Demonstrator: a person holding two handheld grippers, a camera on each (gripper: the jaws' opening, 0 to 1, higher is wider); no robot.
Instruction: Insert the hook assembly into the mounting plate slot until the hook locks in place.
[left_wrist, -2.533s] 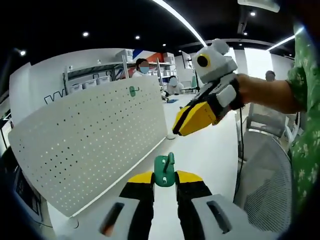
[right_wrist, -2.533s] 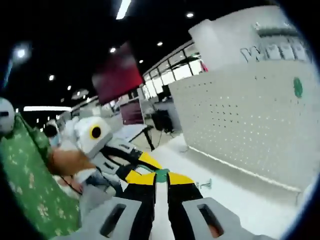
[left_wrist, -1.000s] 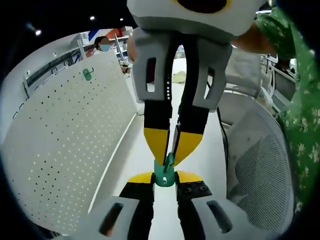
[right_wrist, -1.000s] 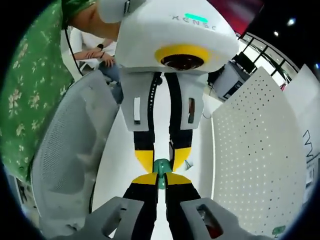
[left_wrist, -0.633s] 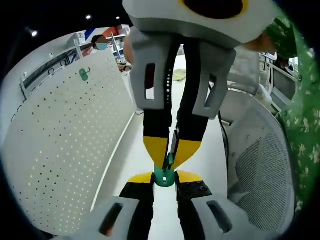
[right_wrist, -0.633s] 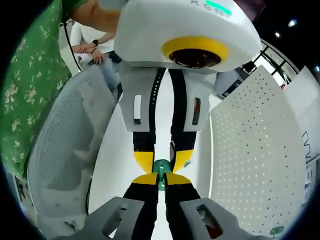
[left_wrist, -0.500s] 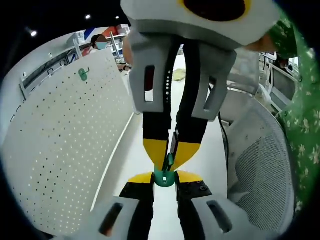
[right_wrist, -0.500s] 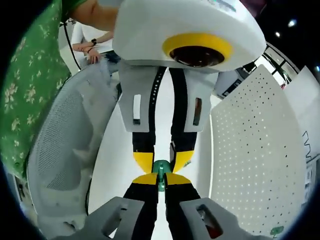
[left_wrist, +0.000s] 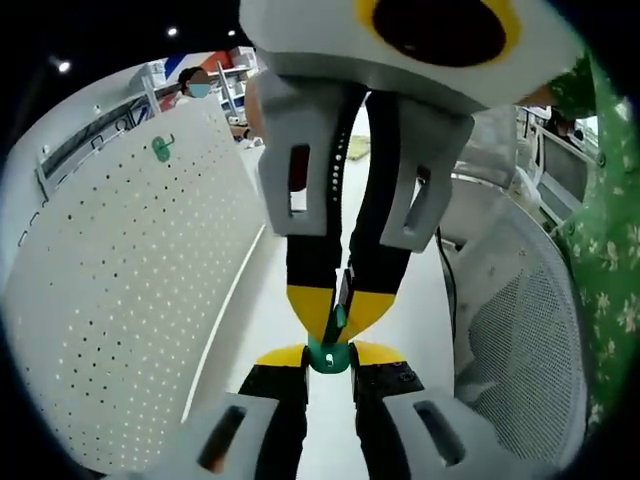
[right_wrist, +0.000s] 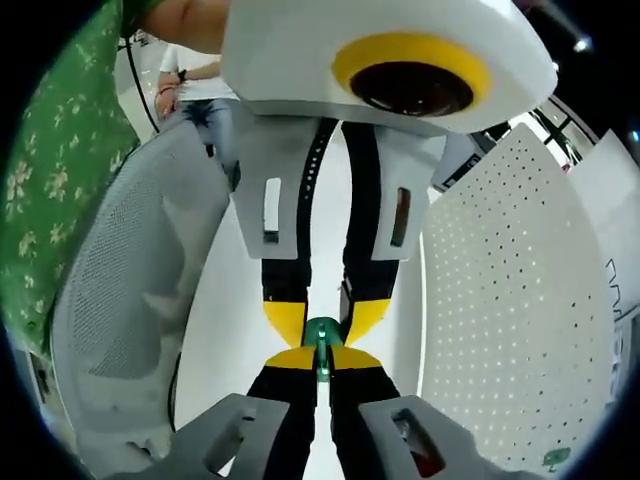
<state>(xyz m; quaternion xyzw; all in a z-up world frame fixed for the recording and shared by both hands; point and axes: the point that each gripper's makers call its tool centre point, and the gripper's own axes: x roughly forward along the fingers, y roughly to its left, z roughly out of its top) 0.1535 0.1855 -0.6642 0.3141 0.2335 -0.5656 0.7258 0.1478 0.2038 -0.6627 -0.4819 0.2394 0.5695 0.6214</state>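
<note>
Hook (left_wrist: 329, 354) between both closed claws (left_wrist: 329, 352) (right_wrist: 320, 352)

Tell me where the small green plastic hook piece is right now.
The small green plastic hook piece sits low and central in the left gripper view, pinched between the two tongs meeting tip to tip, right of the white perforated pegboard.

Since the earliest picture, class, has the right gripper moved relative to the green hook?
Yes. The right gripper has come from beside the pegboard to meet the green hook.

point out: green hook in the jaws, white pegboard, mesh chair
small green plastic hook (left_wrist: 329, 354), left gripper view, on its base between both grippers' yellow tips.
white perforated pegboard panel (left_wrist: 130, 290), left gripper view, on its holed face.
grey mesh chair back (right_wrist: 125, 270), right gripper view, on the mesh.
</note>
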